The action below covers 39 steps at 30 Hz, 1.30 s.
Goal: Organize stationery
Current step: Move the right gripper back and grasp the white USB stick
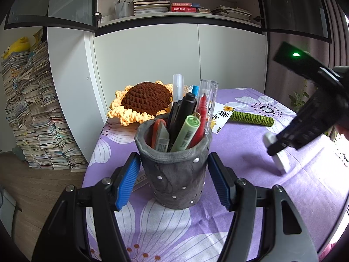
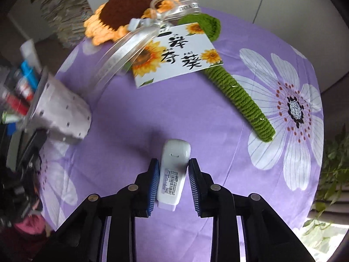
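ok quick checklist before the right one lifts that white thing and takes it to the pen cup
1. White plastic correction-tape case sits between the right gripper jaws: ok.
2. Both blue pads pressing on the case: not ok; the left pad touches, a gap shows at the right pad.
3. Left gripper steadying the grey studded pen cup: ok, jaws shut on its sides.
4. Cup upright on the purple floral tablecloth: ok.
5. Room in the cup: cannot tell; pens and markers crowd it.
6. Path from case to cup clear of the crocheted sunflower and its green stem: ok.
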Motion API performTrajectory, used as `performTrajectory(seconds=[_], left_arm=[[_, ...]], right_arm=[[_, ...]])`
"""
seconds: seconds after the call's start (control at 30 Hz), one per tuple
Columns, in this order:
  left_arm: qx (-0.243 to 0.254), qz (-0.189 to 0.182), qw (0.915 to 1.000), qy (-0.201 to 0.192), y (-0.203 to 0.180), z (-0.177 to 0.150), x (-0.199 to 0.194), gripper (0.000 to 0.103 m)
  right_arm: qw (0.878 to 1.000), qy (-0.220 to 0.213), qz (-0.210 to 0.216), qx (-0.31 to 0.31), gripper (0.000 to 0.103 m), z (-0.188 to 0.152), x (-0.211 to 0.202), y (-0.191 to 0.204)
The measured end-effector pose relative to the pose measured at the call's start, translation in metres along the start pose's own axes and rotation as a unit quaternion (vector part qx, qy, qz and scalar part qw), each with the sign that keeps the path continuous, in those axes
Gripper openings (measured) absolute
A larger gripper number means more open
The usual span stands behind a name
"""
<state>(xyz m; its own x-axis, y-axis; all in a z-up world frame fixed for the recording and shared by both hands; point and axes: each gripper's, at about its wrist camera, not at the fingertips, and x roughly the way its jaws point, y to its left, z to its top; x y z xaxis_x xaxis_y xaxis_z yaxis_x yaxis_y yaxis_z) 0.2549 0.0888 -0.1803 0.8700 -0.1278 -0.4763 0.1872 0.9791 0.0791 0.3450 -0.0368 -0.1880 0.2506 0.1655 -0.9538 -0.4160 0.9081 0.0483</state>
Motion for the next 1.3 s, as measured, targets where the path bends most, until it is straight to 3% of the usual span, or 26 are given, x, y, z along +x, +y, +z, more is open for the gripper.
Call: performTrajectory(seconds=[0.23,0.43,0.57,0.73,0.83,0.87,0.9,1.1,1.3], left_arm=[[0.0,0.002,1.0,0.0,0.0,0.0,0.0,0.064],[0.002,0.006,1.0,-0.001,-0.001,0.0,-0.001,0.064],[0.0,0.004,1.0,0.0,-0.001,0.0,-0.001,0.064],[-0.001,0.004,1.0,0.0,0.0,0.0,-0.001,0.065],[-0.001,0.003,1.0,0.0,0.0,0.0,-0.001,0.065],[-0.002,0.002,1.0,0.001,0.0,0.0,0.0,0.065],[-0.002,0.002,1.0,0.001,0.0,0.0,0.0,0.065],[-0.007,-0.003,1.0,0.002,0.002,0.0,0.001,0.065],[-0.007,-0.004,1.0,0.002,0.002,0.0,0.0,0.065]], right_arm=[[0.998,0.044,-0.015,-0.048,0.029,-0.02,0.005,0.014],[0.999,0.039,-0.009,-0.013,0.03,-0.001,0.008,0.009],[0.999,0.033,-0.017,0.02,0.048,0.016,0.002,0.001],[0.998,0.046,-0.012,0.041,0.048,0.037,0.014,-0.002],[0.998,0.045,-0.015,0.045,0.048,0.03,0.021,-0.013],[0.998,0.044,-0.016,0.046,0.043,0.032,0.023,-0.013],[0.998,0.04,-0.021,0.043,0.029,0.032,0.024,-0.013],[0.999,0.001,-0.026,0.03,0.027,0.009,0.002,-0.017],[0.996,-0.082,0.015,0.026,0.027,-0.007,-0.06,-0.009]])
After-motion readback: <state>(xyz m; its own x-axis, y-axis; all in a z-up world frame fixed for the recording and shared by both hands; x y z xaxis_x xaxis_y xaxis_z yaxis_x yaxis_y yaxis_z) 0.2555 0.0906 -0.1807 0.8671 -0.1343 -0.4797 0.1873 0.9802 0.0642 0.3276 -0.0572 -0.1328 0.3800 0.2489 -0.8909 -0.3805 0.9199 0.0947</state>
